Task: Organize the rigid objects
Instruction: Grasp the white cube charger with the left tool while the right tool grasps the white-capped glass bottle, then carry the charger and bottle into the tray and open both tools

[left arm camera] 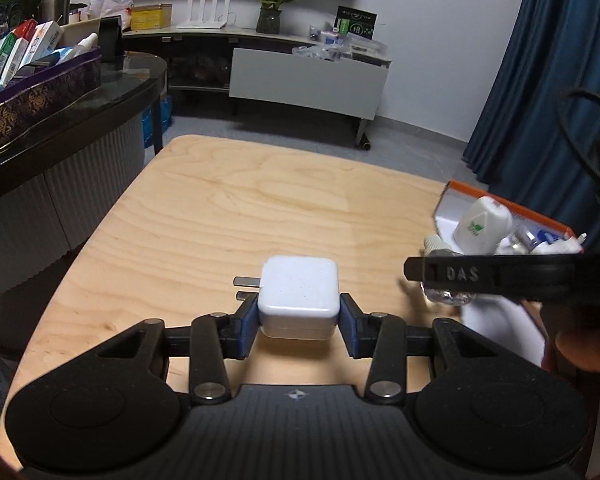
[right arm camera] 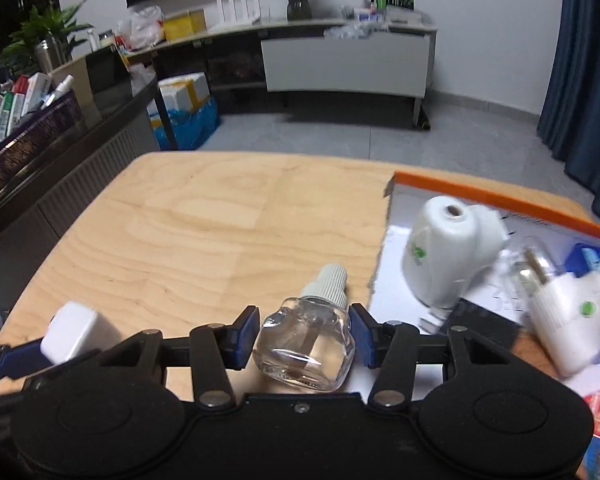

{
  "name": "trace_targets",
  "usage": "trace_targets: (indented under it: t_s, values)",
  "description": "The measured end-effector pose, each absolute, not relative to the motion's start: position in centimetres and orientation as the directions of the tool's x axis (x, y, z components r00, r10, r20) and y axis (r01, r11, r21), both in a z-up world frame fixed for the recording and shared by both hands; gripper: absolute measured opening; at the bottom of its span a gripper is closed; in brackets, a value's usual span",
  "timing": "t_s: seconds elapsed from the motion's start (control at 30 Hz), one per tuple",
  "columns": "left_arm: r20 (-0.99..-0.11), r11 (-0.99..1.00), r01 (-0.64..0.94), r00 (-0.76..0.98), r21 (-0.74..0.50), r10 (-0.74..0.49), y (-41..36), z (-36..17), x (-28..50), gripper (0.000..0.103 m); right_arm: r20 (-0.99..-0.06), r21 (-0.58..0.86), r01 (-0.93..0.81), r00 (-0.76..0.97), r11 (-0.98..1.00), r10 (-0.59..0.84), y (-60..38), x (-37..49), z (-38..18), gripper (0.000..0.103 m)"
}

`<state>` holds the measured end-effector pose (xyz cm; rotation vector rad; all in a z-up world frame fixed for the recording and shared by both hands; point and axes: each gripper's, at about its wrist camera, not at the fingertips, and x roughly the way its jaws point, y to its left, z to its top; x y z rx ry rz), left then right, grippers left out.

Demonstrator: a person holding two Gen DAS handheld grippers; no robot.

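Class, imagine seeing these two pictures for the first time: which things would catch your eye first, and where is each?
First, the white plug adapter clamped in the left gripper above the wooden table. Next, the clear bottle with its ribbed cap, lying between the right gripper pads. On the right, an orange-edged box holds white plug-in devices.

White wall (left arm camera: 440,20), grey floor (right arm camera: 340,136), blue curtain (left arm camera: 540,80), low cabinet (right arm camera: 348,62)
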<state>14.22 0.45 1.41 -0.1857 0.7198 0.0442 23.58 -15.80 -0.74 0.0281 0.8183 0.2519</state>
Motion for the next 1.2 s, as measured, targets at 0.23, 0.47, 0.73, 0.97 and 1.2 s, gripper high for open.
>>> trace_targets:
  t_s: [0.23, 0.47, 0.73, 0.97, 1.2]
  values:
    - [-0.631, 0.983, 0.009, 0.766, -0.181, -0.124, -3.7, 2.9, 13.6, 0.042, -0.618, 0.123, -0.173, 0.757, 0.977, 0.212, -21.3, 17.7, 4.3, 0.06]
    - [-0.612, 0.971, 0.157, 0.755, -0.181, -0.236, -10.6, 4.3, 13.5, 0.042, -0.582, 0.09, -0.033, 0.809, 0.995, 0.08, -29.4, 12.2, 7.0, 0.06]
    - [-0.621, 0.964, 0.225, 0.738, -0.142, -0.264, -14.3, 4.4, 12.9, 0.042, -0.579, 0.117, 0.019, 0.814, 0.993, 0.052, -32.9, 9.2, 6.6, 0.06]
    - [-0.63, 0.966, 0.229, 0.735, -0.118, -0.251, -15.2, 4.4, 12.6, 0.042, -0.581, 0.142, 0.009, 0.81, 0.99, 0.076, -33.2, 9.1, 6.2, 0.06]
    - [-0.638, 0.969, 0.22, 0.732, -0.11, -0.239, -15.3, 4.3, 12.6, 0.042, -0.593, 0.14, -0.009, 0.8, 0.99, 0.091, -32.9, 9.2, 5.8, 0.06]
